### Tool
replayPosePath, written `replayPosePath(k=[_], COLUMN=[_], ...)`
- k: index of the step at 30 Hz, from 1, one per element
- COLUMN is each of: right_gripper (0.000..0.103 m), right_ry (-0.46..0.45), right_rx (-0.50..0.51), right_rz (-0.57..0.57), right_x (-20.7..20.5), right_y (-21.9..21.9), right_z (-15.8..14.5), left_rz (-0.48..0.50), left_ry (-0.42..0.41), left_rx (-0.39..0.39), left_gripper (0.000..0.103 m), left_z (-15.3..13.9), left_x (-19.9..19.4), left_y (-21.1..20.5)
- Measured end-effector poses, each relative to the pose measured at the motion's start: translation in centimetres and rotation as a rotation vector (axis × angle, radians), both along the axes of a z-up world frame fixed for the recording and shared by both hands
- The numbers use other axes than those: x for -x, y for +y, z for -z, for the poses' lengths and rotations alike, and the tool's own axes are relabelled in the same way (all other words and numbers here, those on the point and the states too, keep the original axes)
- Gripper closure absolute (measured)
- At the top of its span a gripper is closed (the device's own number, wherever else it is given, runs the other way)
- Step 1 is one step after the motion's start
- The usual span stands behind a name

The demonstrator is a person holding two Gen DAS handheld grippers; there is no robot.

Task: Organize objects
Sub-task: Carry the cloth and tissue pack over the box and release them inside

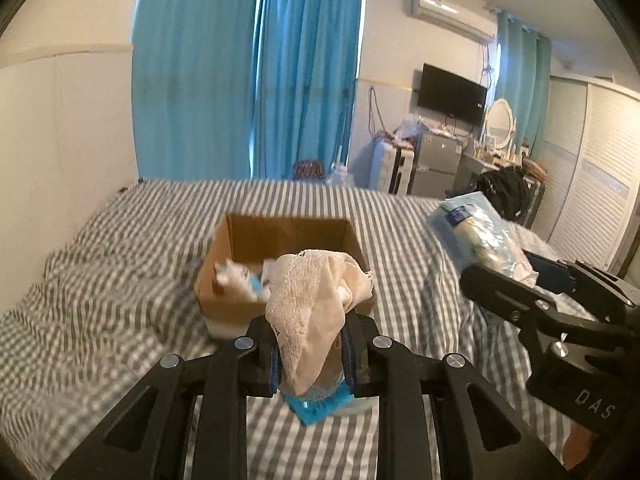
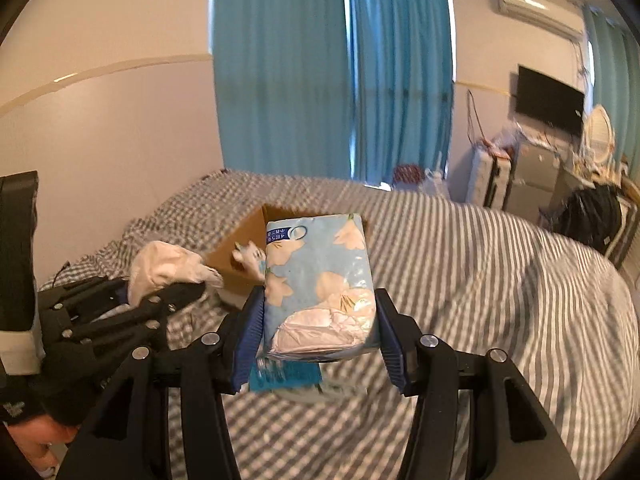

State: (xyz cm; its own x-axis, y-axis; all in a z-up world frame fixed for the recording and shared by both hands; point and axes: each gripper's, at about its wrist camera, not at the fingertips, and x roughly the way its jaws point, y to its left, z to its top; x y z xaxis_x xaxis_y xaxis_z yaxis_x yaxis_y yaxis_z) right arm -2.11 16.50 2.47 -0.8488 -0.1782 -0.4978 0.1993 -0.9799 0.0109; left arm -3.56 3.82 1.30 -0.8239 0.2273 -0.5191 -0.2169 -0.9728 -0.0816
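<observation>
Left gripper (image 1: 310, 354): jaws narrow, clamped on a cream lace cloth (image 1: 312, 304). The cloth bunches up above the jaws and droops a little below them. In the right wrist view the same cloth (image 2: 168, 266) spills out ahead of the left gripper (image 2: 132, 300), which sits to the left of the right jaws.

Right gripper (image 2: 320, 328): jaws set fairly wide, pressed against both long sides of a blue tissue pack (image 2: 320, 284) with a white flower print. The pack stands up out of the jaws, its white end face toward the camera. In the left wrist view the right gripper (image 1: 516, 276) is off to the right, carrying the tissue pack (image 1: 476, 236) tilted up and away.

Cardboard box (image 1: 280, 256): open top, resting on the bed (image 1: 100, 280), just ahead of the left jaws and ahead-left of the right jaws. In the right wrist view the box (image 2: 240, 252) is partly hidden behind the tissue pack. Small white and blue items (image 1: 240, 278) lie inside it, too blurred to identify.

A blue packet (image 1: 318, 406) lies on the bed directly under the left jaws; a similar blue one (image 2: 286, 376) shows under the right jaws. Cannot tell whether these are the same packet.

Bed cover: grey and white stripes and checks. Blue curtains (image 1: 248, 72) hang beyond the bed.
</observation>
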Motion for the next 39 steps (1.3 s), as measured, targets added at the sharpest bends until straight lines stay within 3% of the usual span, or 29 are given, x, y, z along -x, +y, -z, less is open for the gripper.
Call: replayPosePath(k=[8,17,22,28,33,39], right_gripper=[0.051,0.051,0.051,0.051,0.051,0.05], right_ry=[0.046,0.058,0.04,-0.034,-0.11,-0.178], right_rx=[0.013,0.003,-0.003,-0.012,-0.008,0.055], right_rz=[-0.062,-0.092,-0.102,-0.099,-0.076,-0.073], right_x=[5.6,13.8,18.1,22.6,25.0,26.0], right_y=[-1.3,-2.6,-3.6,-4.1,-3.5,-2.2], right_z=[-3.3,-3.6,-1.8,2.6,6.5,8.8], left_rz=[0.002,0.001,-0.012,-0.019,-0.007,-0.008], left_ry=[0.059,0.053,0.011,-0.08,-0.138,-0.201], left_rx=[0.006,-0.012,0.007,0.046,0.047,0.071], left_gripper=[0.08,0.08,0.08,0.08,0.08,0.079], left_z=[-3.2,-3.0,-0.3,4.5,7.8,10.1], left_x=[5.9,13.6,17.7,21.5,23.1,23.4], left_y=[-0.6,-1.6,-2.0,-1.3,-0.4,-0.2])
